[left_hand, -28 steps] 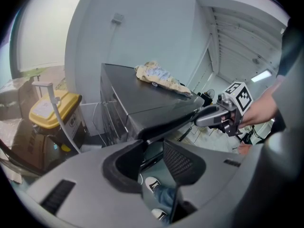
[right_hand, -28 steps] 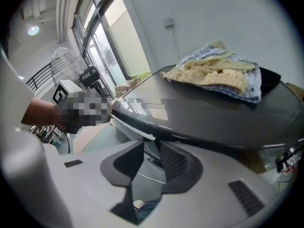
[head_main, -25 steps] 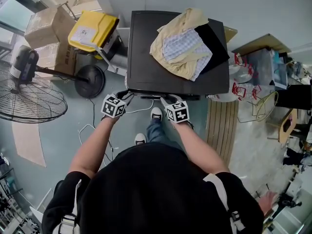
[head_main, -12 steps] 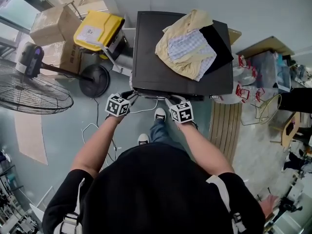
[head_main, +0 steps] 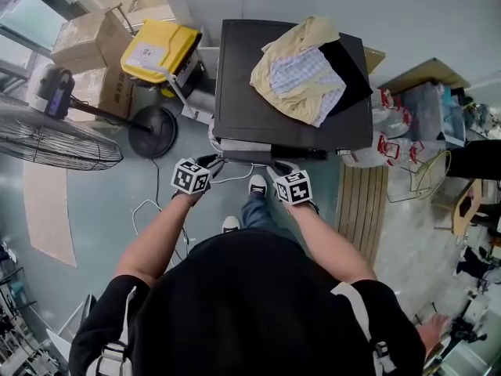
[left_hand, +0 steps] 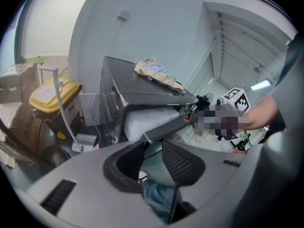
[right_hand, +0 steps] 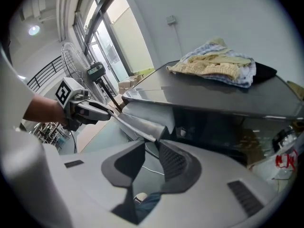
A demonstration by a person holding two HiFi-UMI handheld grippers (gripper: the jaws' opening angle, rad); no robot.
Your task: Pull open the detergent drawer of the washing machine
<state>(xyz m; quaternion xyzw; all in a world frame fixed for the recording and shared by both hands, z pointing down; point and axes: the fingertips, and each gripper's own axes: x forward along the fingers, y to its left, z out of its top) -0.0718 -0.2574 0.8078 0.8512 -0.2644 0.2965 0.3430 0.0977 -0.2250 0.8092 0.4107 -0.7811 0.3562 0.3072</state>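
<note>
The dark washing machine (head_main: 235, 77) stands ahead of me, and its detergent drawer (head_main: 244, 146) sticks out of the top front at the left. My left gripper (head_main: 213, 160) is shut on the left end of the drawer's dark front panel (left_hand: 166, 127). My right gripper (head_main: 274, 165) is shut on the right end; its jaws have just been closing a little, with the panel (right_hand: 140, 120) between them. The pale drawer body (left_hand: 147, 120) shows behind the panel. Each gripper view shows its own gripper (left_hand: 153, 144) (right_hand: 153, 144) biting the panel's end.
Yellow and checked clothes (head_main: 301, 69) lie on the machine's top. A yellow bin (head_main: 160, 49), cardboard boxes (head_main: 82, 41) and a floor fan (head_main: 55, 139) stand to the left. A slatted board (head_main: 360, 202) lies to the right. A white cable (head_main: 149, 206) trails on the floor.
Both grippers have moved back toward me, and the drawer has slid out of the machine's front with them.
</note>
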